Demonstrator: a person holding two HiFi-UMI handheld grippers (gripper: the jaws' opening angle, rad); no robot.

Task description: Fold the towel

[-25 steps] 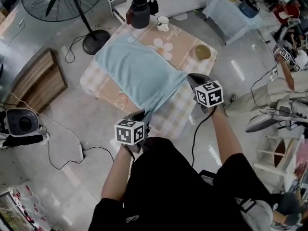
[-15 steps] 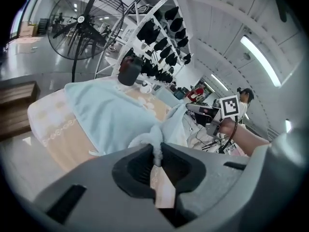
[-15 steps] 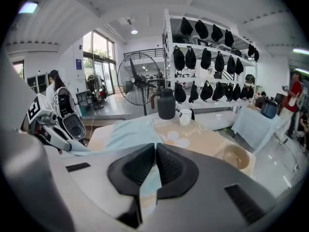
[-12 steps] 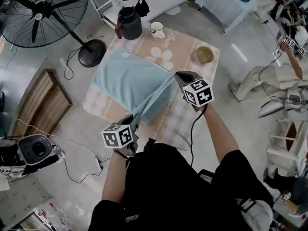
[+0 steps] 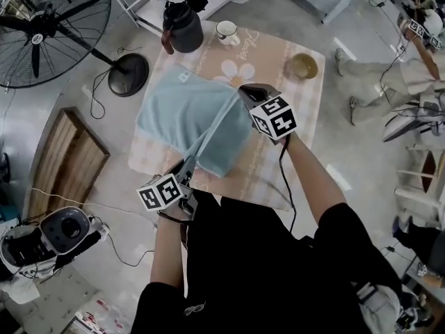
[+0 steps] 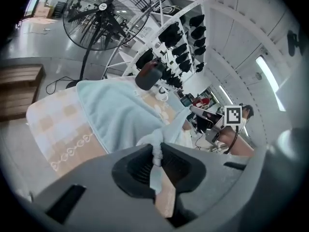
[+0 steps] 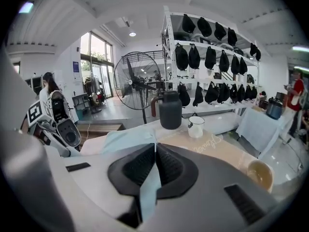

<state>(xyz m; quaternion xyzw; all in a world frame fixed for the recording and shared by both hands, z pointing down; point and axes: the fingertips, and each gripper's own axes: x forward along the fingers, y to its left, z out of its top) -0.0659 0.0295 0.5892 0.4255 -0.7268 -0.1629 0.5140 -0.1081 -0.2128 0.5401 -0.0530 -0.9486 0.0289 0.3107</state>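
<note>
Over the desk (image 5: 299, 117), left gripper (image 5: 186, 169) and right gripper (image 5: 247, 90) — each clamped on a towel (image 5: 177, 110) corner — have carried it farther across; fold looks half-made.

Fan (image 5: 39, 30), jug (image 5: 182, 30), mug (image 5: 226, 32), bowl (image 5: 304, 65)

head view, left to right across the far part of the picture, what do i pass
fan → dark jug → white mug → bowl
</note>
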